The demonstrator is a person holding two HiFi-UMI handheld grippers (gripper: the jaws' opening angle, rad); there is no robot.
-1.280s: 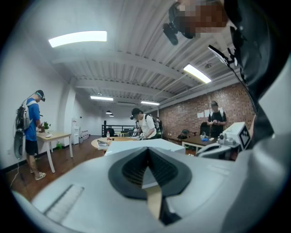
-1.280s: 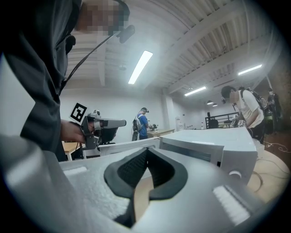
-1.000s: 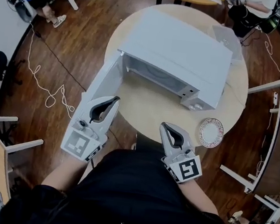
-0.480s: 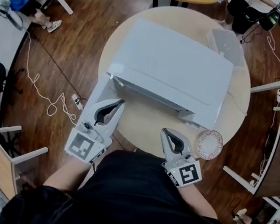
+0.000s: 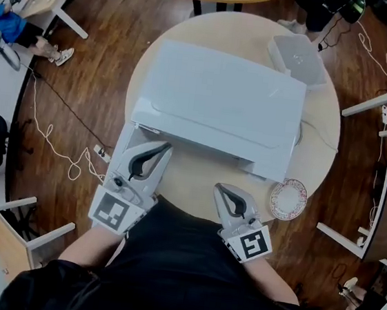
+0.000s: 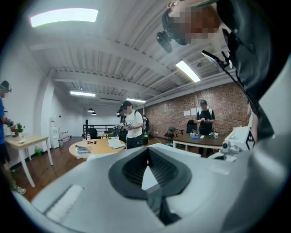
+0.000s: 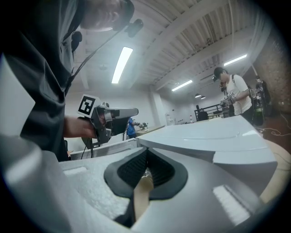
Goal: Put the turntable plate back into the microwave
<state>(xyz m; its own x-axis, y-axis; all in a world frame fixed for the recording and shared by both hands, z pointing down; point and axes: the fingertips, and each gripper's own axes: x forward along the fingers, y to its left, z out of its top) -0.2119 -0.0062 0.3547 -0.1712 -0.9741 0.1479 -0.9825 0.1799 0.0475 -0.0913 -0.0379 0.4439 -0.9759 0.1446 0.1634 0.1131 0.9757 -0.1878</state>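
- I am holding the left tool (image 5: 161,148) at the microwave (image 5: 217,98)'s front left corner, just beside its open door (image 5: 127,140). Its jaws are clenched tip to tip and are gripping nothing.
- I am holding the right tool (image 5: 219,187) in front of the microwave, nearer its front right corner and short of its front face. Its jaws are also clenched, with only bare counter (image 5: 191,175) showing past them.
- The 2 tools are pointing toward the microwave's front, well apart from each other, and neither one is touching it.
- The turntable plate (image 5: 288,198) is lying flat on the counter just off the microwave's front right corner, near the counter's edge. It is sitting outside the microwave, to the right of the right tool and apart from it.
- The microwave is sitting in the middle of the round counter, with its door swinging out from its left side toward me.
- A white lidded box (image 5: 298,57) is resting on the counter behind the microwave's rear right corner.
- In the right gripper view, the microwave's white top is filling the right half, and the left tool is showing to the left of it.
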